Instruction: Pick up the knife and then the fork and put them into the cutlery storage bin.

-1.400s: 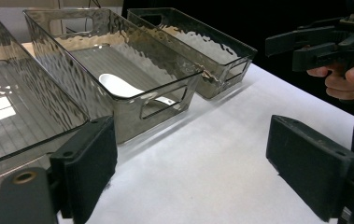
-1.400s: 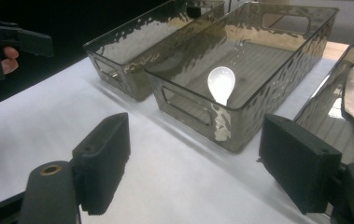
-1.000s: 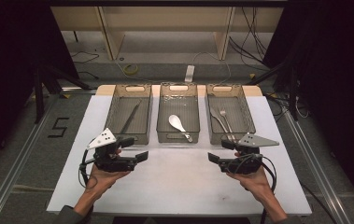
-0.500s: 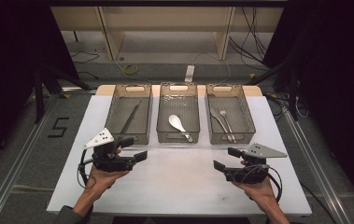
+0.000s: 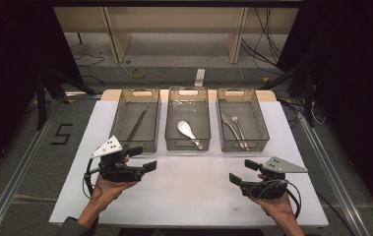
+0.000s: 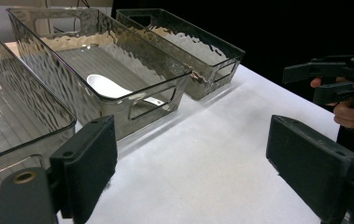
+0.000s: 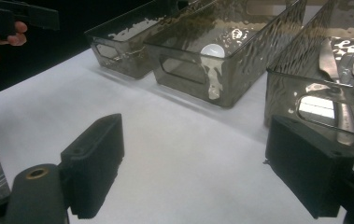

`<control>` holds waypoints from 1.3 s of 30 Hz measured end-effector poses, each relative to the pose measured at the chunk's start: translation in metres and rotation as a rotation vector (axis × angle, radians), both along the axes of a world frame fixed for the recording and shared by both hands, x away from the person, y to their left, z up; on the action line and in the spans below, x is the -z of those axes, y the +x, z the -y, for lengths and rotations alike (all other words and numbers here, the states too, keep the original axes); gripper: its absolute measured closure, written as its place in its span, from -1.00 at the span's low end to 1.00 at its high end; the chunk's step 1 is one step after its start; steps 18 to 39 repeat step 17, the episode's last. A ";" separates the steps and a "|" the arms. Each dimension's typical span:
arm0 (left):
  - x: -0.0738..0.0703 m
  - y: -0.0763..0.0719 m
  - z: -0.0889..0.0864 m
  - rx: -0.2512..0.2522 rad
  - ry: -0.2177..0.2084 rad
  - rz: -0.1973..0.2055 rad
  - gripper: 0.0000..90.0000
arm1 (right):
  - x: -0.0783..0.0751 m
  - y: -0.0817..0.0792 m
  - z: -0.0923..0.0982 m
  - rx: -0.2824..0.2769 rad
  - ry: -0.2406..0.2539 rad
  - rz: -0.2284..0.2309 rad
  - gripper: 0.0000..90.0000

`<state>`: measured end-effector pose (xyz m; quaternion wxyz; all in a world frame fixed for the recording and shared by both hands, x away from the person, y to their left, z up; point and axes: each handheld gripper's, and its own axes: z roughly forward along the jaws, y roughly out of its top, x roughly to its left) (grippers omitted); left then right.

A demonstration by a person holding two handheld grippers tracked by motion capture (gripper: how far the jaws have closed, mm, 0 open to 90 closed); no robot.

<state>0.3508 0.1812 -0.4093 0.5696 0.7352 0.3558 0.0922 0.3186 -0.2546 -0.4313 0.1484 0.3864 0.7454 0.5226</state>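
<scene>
Both claws sit low over the white worktop (image 5: 189,196), nothing held in either. Left claw (image 5: 143,160) is at lower left of the high view, jaws spread wide; in the left gripper view (image 6: 191,177) there is only bare worktop between them. Right claw (image 5: 243,173) is at lower right, jaws also spread wide, and the right gripper view (image 7: 193,177) shows the same bare white surface in the gap. A hand grips each one from the bottom edge of the frame.

Three clear ribbed bins stand in a row at the top of the worktop, just beside one another. Left bin (image 5: 120,114) has a long thin dark utensil (image 5: 138,123) lying lengthwise; can't tell what it is. Middle bin (image 5: 171,142) holds a white spoon (image 5: 188,131), bowl toward the upper left, handle running to the lower right. Right bin (image 5: 259,123) holds a metal knife (image 5: 229,129) and fork (image 5: 238,129) side by side, handles toward the near wall.

Left claw is just in front of the left bin's near wall, tips pointing toward frame right. Right claw is near the right bin's front but apart from it, tips pointing toward frame left. The two claws are well apart, open worktop between them.
</scene>
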 end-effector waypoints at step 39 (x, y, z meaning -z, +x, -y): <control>0.000 0.000 0.001 0.008 0.003 -0.001 -0.65 | -0.002 -0.001 -0.001 0.006 -0.001 0.015 -0.55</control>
